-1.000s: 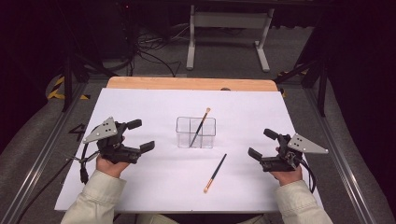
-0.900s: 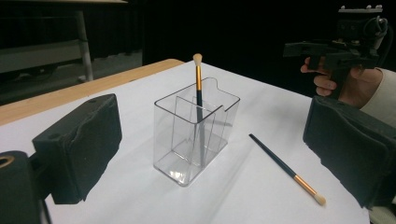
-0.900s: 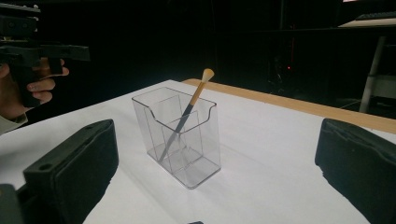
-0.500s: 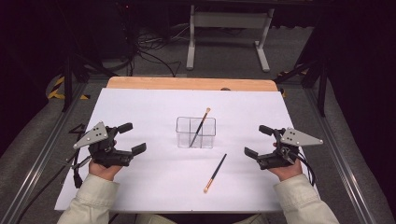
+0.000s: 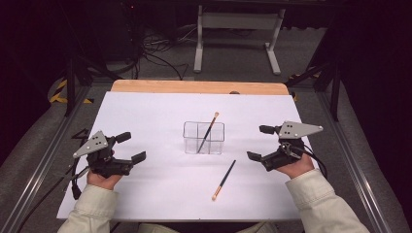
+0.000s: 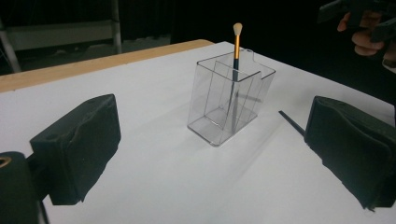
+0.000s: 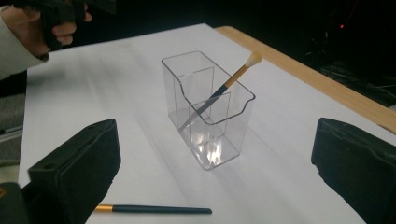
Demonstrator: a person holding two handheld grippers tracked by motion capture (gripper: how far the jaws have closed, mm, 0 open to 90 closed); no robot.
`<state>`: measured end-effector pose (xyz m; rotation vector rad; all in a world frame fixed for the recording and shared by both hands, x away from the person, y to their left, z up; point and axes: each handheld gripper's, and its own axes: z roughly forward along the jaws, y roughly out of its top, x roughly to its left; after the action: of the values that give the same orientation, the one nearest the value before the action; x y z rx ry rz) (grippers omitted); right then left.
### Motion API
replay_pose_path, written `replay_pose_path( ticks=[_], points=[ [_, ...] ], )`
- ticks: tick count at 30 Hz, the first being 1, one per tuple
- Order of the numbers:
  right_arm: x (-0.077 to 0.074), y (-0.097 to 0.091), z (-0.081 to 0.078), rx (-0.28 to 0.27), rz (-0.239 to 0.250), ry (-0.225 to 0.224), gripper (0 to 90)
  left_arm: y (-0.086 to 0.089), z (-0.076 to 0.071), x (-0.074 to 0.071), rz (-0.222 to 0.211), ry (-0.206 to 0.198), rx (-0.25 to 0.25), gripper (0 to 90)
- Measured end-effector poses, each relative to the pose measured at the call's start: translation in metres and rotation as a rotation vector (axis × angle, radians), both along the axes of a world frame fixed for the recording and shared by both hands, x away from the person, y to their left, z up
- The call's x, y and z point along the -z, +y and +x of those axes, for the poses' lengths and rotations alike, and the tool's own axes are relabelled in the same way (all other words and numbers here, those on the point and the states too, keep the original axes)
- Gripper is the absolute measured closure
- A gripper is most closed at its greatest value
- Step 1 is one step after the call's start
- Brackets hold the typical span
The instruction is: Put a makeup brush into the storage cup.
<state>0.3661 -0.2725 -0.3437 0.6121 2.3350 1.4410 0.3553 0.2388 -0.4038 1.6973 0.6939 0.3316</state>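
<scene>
Change since earlier: both claws are drawn outward and slightly back toward the table's near edge, leaving a wider gap to the clear box; the two brushes and the box lie where they lay.
Left claw: jaws are held wide apart, nothing between them; it hovers over the white sheet at the left, well apart from the box.
Right claw: jaws are likewise spread, empty; it is held at the right of the table, near the loose brush but not touching it.
Clear box: it stands upright at the middle of the sheet, divided into compartments.
Standing brush: it is leaned inside the box, pale bristle tip up and tilted toward the far side.
Loose brush: it lies flat on the sheet just in front of the box, dark handle end pointing at the box, gold end toward the person.
Step in hand: the loose brush is judged to be the next thing to be picked up and stood in the box.
How to do it well: the right claw is best lowered square across the dark handle near its middle, the jaws closed gently so the thin stick is not rolled away, then the brush tipped upright before it is lowered into a free compartment without the box being knocked.
Table: a wooden strip is seen beyond the sheet.
</scene>
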Motion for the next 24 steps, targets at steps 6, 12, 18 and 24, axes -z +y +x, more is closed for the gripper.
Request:
replay_pose_path(
  ticks=[6,12,18,24],
  points=[
    [-0.010,0.010,0.005,-0.039,-0.061,0.009,1.7,0.003,-0.003,0.000,0.006,0.006,-0.004,4.3],
    [-0.014,0.020,0.009,-0.081,-0.152,0.030,2.3,0.006,-0.005,0.001,0.005,0.011,-0.012,4.1],
    [-0.019,0.028,0.012,-0.120,-0.229,0.035,2.3,0.010,-0.009,0.002,0.006,0.013,-0.023,4.0],
    [-0.026,0.036,0.014,-0.148,-0.284,0.035,4.0,0.011,-0.010,0.003,0.005,0.019,-0.019,4.1]
  ],
)
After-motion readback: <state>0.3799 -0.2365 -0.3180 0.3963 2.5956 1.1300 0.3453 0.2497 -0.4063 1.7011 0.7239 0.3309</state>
